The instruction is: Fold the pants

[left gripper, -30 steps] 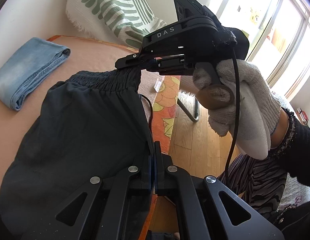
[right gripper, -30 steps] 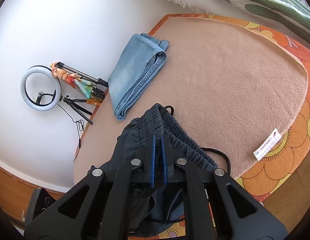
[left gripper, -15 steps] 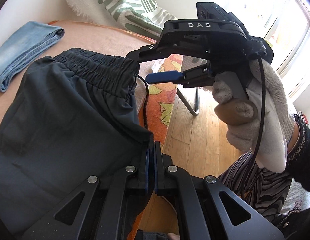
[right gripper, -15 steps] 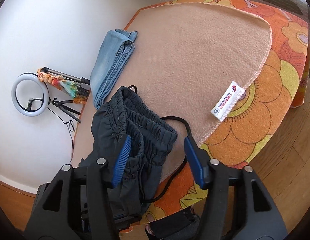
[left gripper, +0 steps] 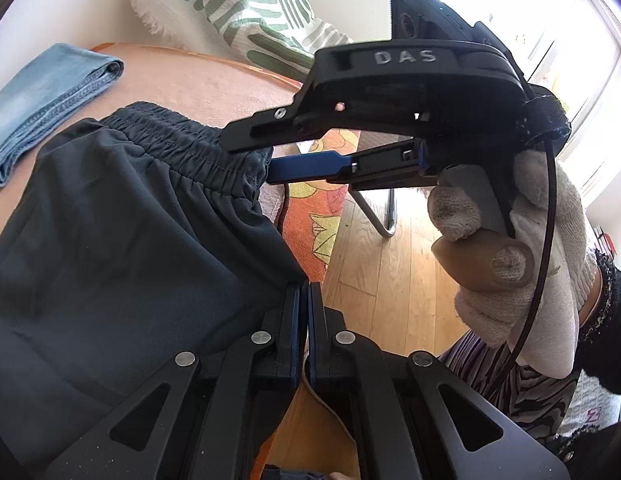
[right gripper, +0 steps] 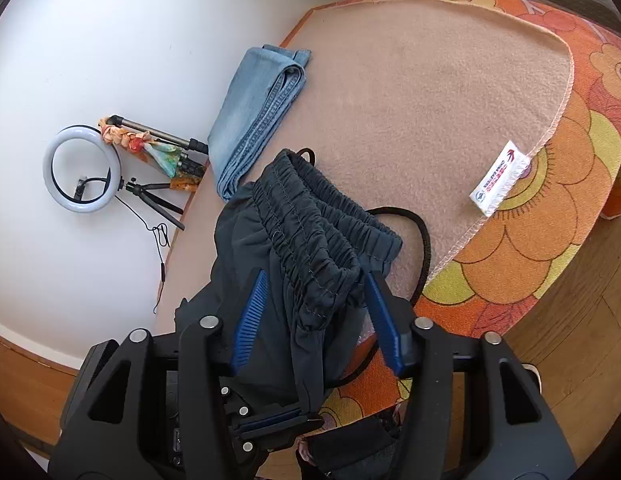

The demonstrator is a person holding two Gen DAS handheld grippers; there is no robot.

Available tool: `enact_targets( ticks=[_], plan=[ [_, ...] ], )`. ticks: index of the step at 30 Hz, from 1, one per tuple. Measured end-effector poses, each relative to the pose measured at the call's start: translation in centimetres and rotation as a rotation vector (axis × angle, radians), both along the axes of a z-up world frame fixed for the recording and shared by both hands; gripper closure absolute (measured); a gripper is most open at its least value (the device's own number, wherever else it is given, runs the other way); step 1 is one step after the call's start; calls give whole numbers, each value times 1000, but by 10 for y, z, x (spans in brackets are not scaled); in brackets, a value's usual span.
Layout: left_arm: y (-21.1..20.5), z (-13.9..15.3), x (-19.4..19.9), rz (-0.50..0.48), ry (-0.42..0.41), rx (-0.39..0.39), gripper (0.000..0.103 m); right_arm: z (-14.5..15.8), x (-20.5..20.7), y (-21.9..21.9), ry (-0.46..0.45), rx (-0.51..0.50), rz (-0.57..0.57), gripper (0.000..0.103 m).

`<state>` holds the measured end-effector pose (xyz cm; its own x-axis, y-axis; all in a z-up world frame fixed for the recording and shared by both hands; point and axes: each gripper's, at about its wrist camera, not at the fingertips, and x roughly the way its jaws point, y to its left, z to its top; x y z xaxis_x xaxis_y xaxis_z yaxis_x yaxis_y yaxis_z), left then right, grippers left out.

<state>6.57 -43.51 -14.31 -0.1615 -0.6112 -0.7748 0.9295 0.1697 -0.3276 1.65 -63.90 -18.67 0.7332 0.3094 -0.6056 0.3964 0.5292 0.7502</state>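
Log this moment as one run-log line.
step: fold pants | left gripper: shut on dark pants edge | right gripper: jaws just closing, apart around waistband, not pressing | folded jeans: aside on blanket

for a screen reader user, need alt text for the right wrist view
The right gripper has its blue pads spread around the gathered waistband of dark pants, jaws just closing. The pants lie on a tan blanket beside folded jeans.
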Motion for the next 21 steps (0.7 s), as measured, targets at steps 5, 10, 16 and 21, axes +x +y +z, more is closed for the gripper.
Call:
enact_targets(
  ticks=[5, 10, 16, 21],
  plan=[
    [2, 4, 1, 7, 7, -7, 103, 6, 9, -7, 12, -63, -30, 91],
    [-2, -8, 6, 8, 41, 35, 103, -2, 4, -18, 24, -61, -53, 86],
    [-2, -6, 3, -12, 45, 55, 98, -18, -4, -24, 32, 2, -70, 48],
    [44, 32, 13, 32, 42, 4, 97, -23, 2, -17, -21, 26, -60, 45]
  ],
)
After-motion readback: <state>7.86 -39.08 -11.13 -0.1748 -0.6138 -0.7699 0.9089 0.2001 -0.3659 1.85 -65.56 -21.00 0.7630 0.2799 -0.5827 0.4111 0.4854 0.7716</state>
